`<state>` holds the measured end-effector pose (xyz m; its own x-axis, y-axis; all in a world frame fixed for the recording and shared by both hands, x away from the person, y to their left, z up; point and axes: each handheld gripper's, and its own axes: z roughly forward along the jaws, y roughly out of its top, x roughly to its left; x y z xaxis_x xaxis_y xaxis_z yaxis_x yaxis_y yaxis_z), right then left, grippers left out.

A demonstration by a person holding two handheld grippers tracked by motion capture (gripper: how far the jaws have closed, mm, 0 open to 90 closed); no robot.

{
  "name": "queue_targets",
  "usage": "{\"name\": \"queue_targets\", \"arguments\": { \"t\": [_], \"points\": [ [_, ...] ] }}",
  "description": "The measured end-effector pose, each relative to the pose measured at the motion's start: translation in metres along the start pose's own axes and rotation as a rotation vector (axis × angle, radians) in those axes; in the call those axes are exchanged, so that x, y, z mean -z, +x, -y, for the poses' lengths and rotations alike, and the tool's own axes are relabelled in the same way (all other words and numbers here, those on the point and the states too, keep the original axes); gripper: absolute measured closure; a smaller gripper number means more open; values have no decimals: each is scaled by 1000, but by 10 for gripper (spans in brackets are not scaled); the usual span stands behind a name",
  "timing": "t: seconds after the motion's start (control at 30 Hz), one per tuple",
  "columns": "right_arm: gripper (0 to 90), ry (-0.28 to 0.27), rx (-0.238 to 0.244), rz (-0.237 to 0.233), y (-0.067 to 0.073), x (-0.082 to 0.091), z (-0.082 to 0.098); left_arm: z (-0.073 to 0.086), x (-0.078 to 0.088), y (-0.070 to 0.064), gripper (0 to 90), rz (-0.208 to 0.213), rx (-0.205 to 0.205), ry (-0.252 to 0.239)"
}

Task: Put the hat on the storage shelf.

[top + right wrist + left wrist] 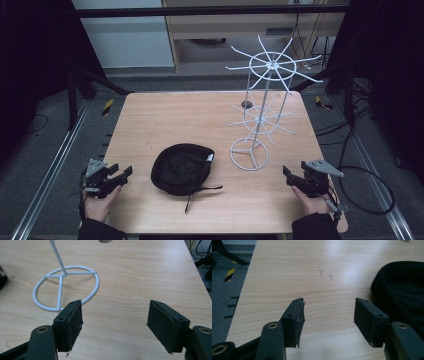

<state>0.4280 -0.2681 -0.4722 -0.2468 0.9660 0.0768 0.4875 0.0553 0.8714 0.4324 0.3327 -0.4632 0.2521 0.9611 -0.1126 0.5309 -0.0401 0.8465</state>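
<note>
Your wooden table carries everything here. Toward its far right side stands the white wire rack, upright on a ring base, with two tiers of spokes fanning out from its thin post. Nearer to you, just left of that ring base and apart from it, lies the black cap, opening upward, with a small white label at its right rim and a strap trailing toward your edge of the table.

Your left gripper sits at the near left edge of the table, well apart from the cap, pointing toward it. In the left gripper view its jaws are spread wide with only bare wood between them, and the cap's dark edge shows off to the right of the right-hand jaw.

Your right gripper sits at the near right of the table, aimed inward. In the right gripper view its jaws gape wide too, gripping nothing, with the rack's ring base lying on the wood ahead and to the left of them.
</note>
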Motion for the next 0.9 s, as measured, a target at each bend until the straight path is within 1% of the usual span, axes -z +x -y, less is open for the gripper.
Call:
{"name": "queue_targets", "arguments": {
  "t": [0.03,0.07,0.1,0.13,0.2,0.27,0.37,0.4,0.43,0.5,0.57,0.6,0.63,0.67,0.7,0.73,0.77,0.9],
  "points": [
    [290,-7,3,-5,1,1,-1,-1,1,-3,440,9,0,-2],
    [296,-9,-5,-14,2,3,-1,-1,1,-3,444,9,0,-2],
    [307,-12,3,-15,3,4,-2,-2,4,-9,458,24,5,-3],
    [322,-15,8,-18,5,5,-2,-3,4,-11,461,36,5,3],
    [339,-16,14,-27,7,6,-3,-3,6,-13,462,39,3,5],
    [379,-4,33,-45,13,7,-3,-3,7,-18,463,55,0,11],
    [410,9,56,-71,20,8,-3,-4,9,-25,449,64,-20,10],
    [427,16,69,-94,27,7,-4,-4,10,-27,429,66,-24,10],
    [427,16,69,-94,27,7,-4,-5,10,-28,429,67,-26,9],
    [439,16,72,-118,34,7,-6,-5,10,-31,417,74,-27,7],
    [447,12,88,-135,40,6,-8,-5,10,-32,409,76,-28,8],
    [454,10,97,-150,46,5,-9,-6,10,-33,404,77,-29,11],
    [454,10,97,-150,46,5,-9,-6,10,-34,404,76,-29,10],
    [454,10,98,-169,50,3,-11,-6,11,-35,403,76,-30,9],
    [454,10,98,-169,50,3,-11,-7,11,-36,403,75,-29,8],
    [453,6,107,-175,53,2,-12,-7,11,-37,403,75,-27,10],
    [454,4,113,-191,59,0,-13,-7,11,-38,408,78,-23,10],
    [459,1,119,-226,70,-3,-18,-7,11,-42,424,77,-29,3]
  ]
}}
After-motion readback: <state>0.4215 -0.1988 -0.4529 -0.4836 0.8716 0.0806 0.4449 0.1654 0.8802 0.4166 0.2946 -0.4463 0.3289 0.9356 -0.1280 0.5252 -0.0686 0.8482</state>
